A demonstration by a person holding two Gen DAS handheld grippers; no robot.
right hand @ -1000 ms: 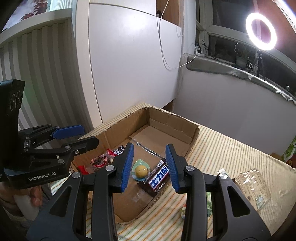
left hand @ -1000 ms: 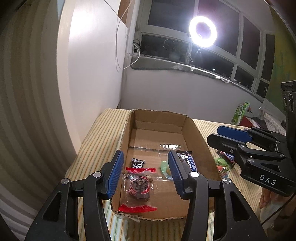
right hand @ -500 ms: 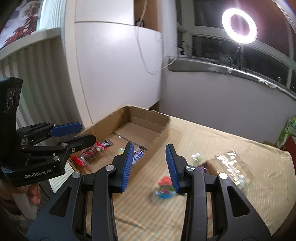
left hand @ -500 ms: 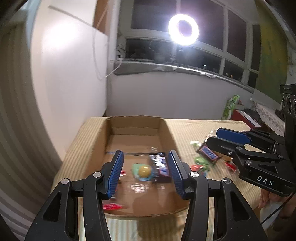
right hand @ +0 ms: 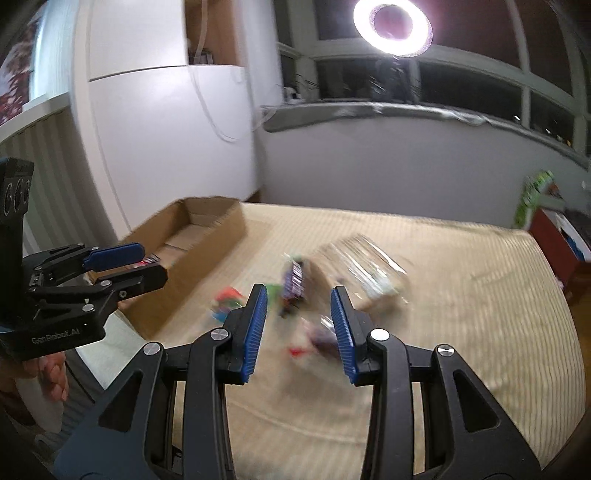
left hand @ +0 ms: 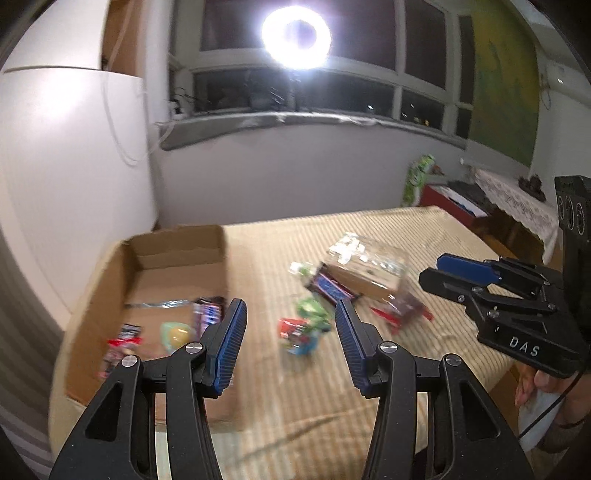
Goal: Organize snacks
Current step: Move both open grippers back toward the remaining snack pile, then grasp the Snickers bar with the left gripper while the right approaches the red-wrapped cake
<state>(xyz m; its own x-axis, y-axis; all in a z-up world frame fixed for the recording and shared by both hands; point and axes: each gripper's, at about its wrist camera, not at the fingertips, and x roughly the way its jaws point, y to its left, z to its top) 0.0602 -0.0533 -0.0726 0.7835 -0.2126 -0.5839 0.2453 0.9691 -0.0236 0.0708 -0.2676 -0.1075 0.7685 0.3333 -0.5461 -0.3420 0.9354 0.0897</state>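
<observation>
A shallow cardboard box [left hand: 177,251] [right hand: 207,229] lies at the left of the striped table, holding a yellow-centred sweet [left hand: 176,333], a dark bar [left hand: 209,314] and red-wrapped snacks [left hand: 122,343]. Loose snacks lie blurred on the cloth to its right: a red and green packet [left hand: 303,328], a dark bar [left hand: 332,290] [right hand: 293,282], a clear bag [left hand: 369,266] [right hand: 365,269]. My left gripper [left hand: 290,339] hangs open above the red and green packet, nothing between its fingers. My right gripper [right hand: 297,325] is open over the loose pile, holding nothing.
A ring light [left hand: 295,33] shines above the window sill. A white cabinet [right hand: 166,129] stands behind the box. A green packet [left hand: 417,181] and a red box [left hand: 447,199] sit past the table's far right corner. Striped cloth [right hand: 461,295] lies bare to the right of the pile.
Both grippers have swung right, away from over the box to over the loose snacks on the cloth. Neither has taken hold of anything; their openings look unchanged.
</observation>
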